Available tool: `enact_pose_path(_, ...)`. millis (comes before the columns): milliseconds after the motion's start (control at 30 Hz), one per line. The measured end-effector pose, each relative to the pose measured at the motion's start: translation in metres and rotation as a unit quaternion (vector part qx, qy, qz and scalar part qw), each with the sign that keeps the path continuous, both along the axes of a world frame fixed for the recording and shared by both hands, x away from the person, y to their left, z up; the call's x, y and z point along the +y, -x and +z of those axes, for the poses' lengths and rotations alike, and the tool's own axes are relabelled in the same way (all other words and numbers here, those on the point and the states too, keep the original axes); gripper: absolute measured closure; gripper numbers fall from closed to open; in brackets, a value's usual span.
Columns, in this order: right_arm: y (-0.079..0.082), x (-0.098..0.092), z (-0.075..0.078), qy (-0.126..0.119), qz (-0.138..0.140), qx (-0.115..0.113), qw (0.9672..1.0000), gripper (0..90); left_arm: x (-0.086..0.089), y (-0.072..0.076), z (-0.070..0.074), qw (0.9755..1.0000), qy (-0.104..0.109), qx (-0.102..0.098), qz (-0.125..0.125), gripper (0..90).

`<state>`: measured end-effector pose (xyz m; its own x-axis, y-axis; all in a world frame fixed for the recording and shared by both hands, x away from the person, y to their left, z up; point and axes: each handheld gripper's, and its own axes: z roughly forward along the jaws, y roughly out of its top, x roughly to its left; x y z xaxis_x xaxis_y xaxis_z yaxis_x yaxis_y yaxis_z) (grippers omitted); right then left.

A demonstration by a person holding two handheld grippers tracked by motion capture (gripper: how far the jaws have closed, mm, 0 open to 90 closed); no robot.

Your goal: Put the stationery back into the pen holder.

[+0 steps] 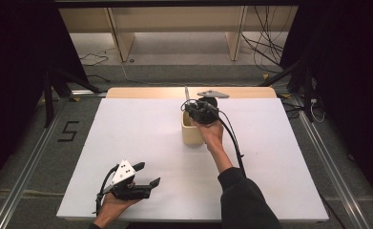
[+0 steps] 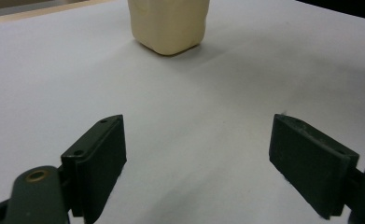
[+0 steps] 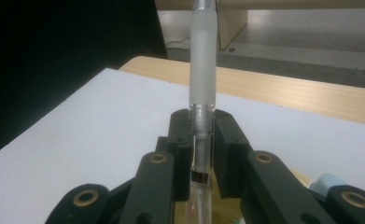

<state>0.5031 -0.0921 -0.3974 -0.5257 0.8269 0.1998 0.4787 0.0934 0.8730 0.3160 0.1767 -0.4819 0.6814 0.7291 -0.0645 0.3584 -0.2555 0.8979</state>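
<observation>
A cream holder cup (image 1: 191, 133) stands on the white table (image 1: 127, 138), a little beyond the middle. My right gripper (image 1: 190, 108) hovers over the cup's far rim, shut on a pen with a frosted clear barrel (image 1: 186, 94) that stands upright. In the right gripper view the pen (image 3: 202, 70) rises between the two pads (image 3: 180, 133), its lower end going down toward the cup. My left gripper (image 1: 147, 174) rests near the front left of the table, held by a hand, its jaws wide apart with nothing between them. In the left gripper view the cup (image 2: 169, 24) stands ahead of the open fingers (image 2: 101, 154).
A wooden strip (image 1: 174, 92) runs along the table's far edge. Beyond it are a floor with cables (image 1: 265, 33) and wooden furniture legs (image 1: 119, 36). Dark stands flank both sides. Something pale blue (image 3: 327, 182) shows at the cup's rim in the right gripper view.
</observation>
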Motion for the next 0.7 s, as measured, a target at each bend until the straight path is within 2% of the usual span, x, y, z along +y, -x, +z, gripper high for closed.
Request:
enact_pose_path(200, 0.000, -0.002, -0.004, 0.005, -0.002, 0.011, 0.9999, 78.6, 0.000, -0.001, -0.001, 1.0000, -0.004, 0.002, 0.000, 18.5)
enact_pose_path(233, 0.000, -0.002, -0.005, 0.006, -0.002, 0.013, 0.9999, 75.2, 0.000, -0.001, -0.001, 1.0000, -0.003, 0.002, 0.000, 18.5)
enact_pose_path(333, 0.000, -0.003, -0.005, -0.001, 0.006, 0.030, 0.9995, 55.5, 0.000, -0.001, -0.001, 1.0000, -0.003, 0.002, 0.000, 18.4)
enact_pose_path(433, 0.002, -0.005, 0.000, 0.004, 0.005, 0.026, 0.9996, 45.7, -0.001, -0.001, -0.002, 1.0000, -0.004, 0.004, 0.000, 18.2)
enact_pose_path(533, 0.005, -0.011, 0.007, -0.012, 0.008, 0.022, 0.9996, 42.3, -0.001, -0.001, -0.002, 1.0000, -0.005, 0.005, -0.001, 17.9)
enact_pose_path(700, 0.012, -0.016, 0.015, -0.006, 0.019, 0.013, 0.9997, 39.5, -0.001, -0.001, -0.002, 1.0000, -0.004, 0.004, 0.000, 17.8)
